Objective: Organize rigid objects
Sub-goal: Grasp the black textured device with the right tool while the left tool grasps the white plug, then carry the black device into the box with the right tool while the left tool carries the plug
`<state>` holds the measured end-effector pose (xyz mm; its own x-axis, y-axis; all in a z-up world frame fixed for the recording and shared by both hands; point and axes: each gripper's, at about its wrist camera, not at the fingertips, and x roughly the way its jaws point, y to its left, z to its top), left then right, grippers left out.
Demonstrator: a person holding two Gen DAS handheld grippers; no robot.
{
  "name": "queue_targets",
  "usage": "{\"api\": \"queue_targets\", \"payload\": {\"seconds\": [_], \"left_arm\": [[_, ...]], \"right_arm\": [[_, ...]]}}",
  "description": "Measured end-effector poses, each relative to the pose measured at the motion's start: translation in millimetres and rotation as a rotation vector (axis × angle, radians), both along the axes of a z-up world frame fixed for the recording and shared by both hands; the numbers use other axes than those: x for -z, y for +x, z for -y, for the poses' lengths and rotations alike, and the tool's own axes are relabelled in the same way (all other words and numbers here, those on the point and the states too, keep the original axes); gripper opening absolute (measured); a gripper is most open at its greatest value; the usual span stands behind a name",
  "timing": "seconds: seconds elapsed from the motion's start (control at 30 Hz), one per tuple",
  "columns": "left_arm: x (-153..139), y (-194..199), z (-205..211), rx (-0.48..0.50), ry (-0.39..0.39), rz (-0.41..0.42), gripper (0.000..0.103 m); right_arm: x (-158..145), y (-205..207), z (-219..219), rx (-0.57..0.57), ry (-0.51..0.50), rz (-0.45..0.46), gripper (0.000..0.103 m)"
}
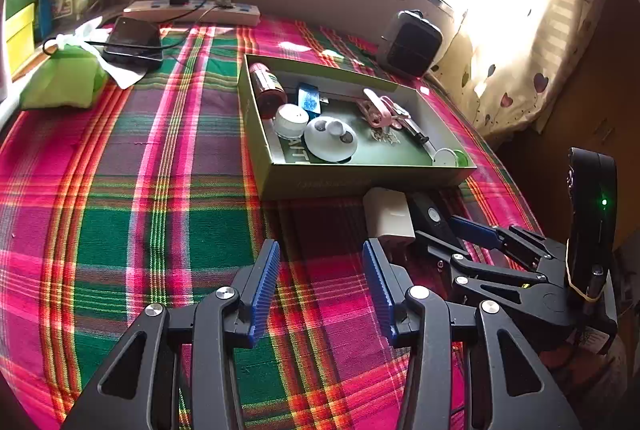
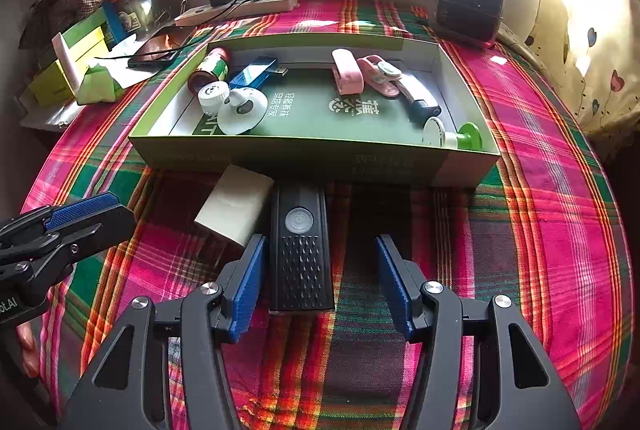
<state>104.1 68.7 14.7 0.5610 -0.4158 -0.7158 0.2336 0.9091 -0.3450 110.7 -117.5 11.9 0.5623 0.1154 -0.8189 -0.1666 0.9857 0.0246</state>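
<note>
A black device with a round button (image 2: 301,246) lies on the plaid cloth, just in front of the green cardboard box (image 2: 312,159). My right gripper (image 2: 320,242) is open and straddles it. The left pad (image 2: 248,282) is close to the device's side and the right pad (image 2: 394,286) stands apart. A white adapter block (image 2: 236,205) lies beside the device on its left. My left gripper (image 1: 320,250) is open and empty over bare cloth, just left of the adapter block (image 1: 388,216). In the box (image 1: 360,181) are a bottle, a blue stick, white lids and pink clips.
A black speaker-like unit (image 2: 468,1) stands behind the box at the right. Along the back wall lies a power strip (image 2: 240,7) with a charger and cable. Far left are a phone (image 1: 134,39), a green pack (image 1: 64,77) and stacked boxes. A curtain (image 1: 520,69) hangs by the right edge.
</note>
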Motion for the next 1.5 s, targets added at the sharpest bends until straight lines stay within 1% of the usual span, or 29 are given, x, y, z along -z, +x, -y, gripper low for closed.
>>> {"api": "queue_targets", "payload": {"seconds": [0.03,0.07,0.1,0.13,0.17,0.2,0.33,0.5,0.63,0.93,1.03,1.17,1.5], "left_arm": [[0,1,0,-0.002,0.004,-0.002,0.043],[0,2,1,-0.004,0.009,-0.004,0.043],[0,2,3,-0.006,0.014,-0.007,0.043],[0,3,4,-0.007,0.019,-0.008,0.043],[0,3,5,-0.009,0.022,-0.009,0.043],[-1,4,7,-0.011,0.023,-0.01,0.043],[-2,5,16,-0.015,0.035,-0.013,0.043],[-2,8,32,-0.014,0.059,-0.021,0.043],[-3,11,47,-0.004,0.072,-0.024,0.043],[-1,21,80,0.029,0.138,-0.028,0.044],[2,25,88,0.031,0.169,-0.035,0.044],[6,29,91,0.018,0.185,-0.042,0.044],[8,29,102,0.006,0.289,-0.001,0.044]], "right_arm": [[0,0,1,0.003,0.003,0.006,0.054],[0,0,2,0.005,0.002,0.011,0.05],[0,-1,3,0.005,-0.003,0.015,0.044],[-1,-1,4,0.002,-0.006,0.019,0.039],[-1,-1,6,-0.002,-0.006,0.02,0.032],[-1,-1,7,-0.005,-0.007,0.021,0.028],[-1,-2,15,-0.023,0.018,0.026,0.028],[-1,-5,27,-0.03,0.001,0.031,0.028],[-1,-7,46,-0.002,-0.008,0.035,0.028],[-2,-9,84,0.053,0.006,0.04,0.028],[-2,-8,89,0.058,0.009,0.041,0.028],[-1,-9,93,0.055,0.022,0.043,0.028],[-1,-9,93,0.05,0.021,0.046,0.028]]}}
